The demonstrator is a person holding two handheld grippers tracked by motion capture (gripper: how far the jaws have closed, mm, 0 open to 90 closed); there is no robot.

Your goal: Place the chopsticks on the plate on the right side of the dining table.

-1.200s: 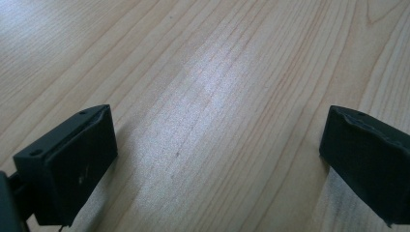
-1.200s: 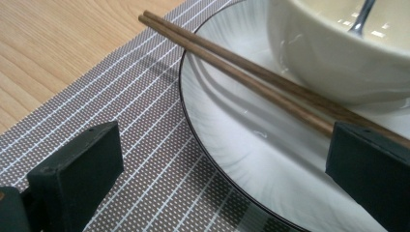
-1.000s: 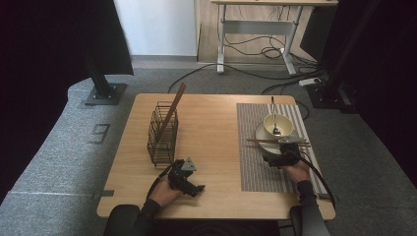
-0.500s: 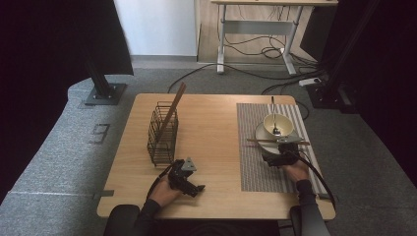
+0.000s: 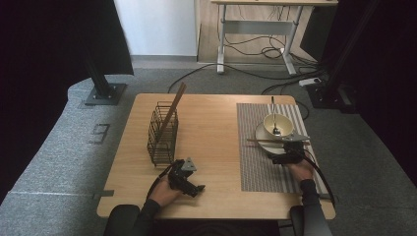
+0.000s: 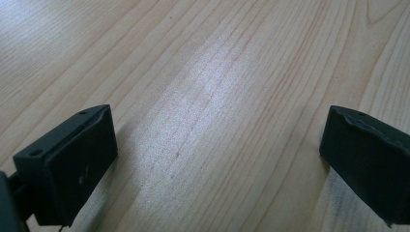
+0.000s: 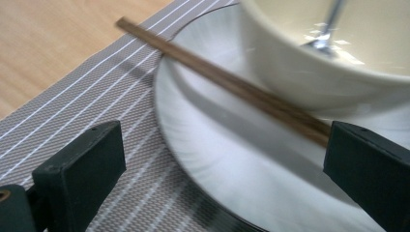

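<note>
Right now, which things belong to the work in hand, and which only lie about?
In the work:
right gripper, jaws open
chopstick across the plate

Only lying about:
bowl with spoon
wire basket
striped mat
left gripper, open over bare table

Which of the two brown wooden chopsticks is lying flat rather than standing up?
The brown wooden chopstick resting across the white plate on the striped placemat lies flat. The other chopstick stands leaning in the black wire basket.

One mark is legible: a dark figure on the grey floor (image 5: 59, 147) left of the table (image 5: 211, 132), reading as the numeral 9 (image 5: 100, 132). No other text, label or brand can be read anywhere.
</note>
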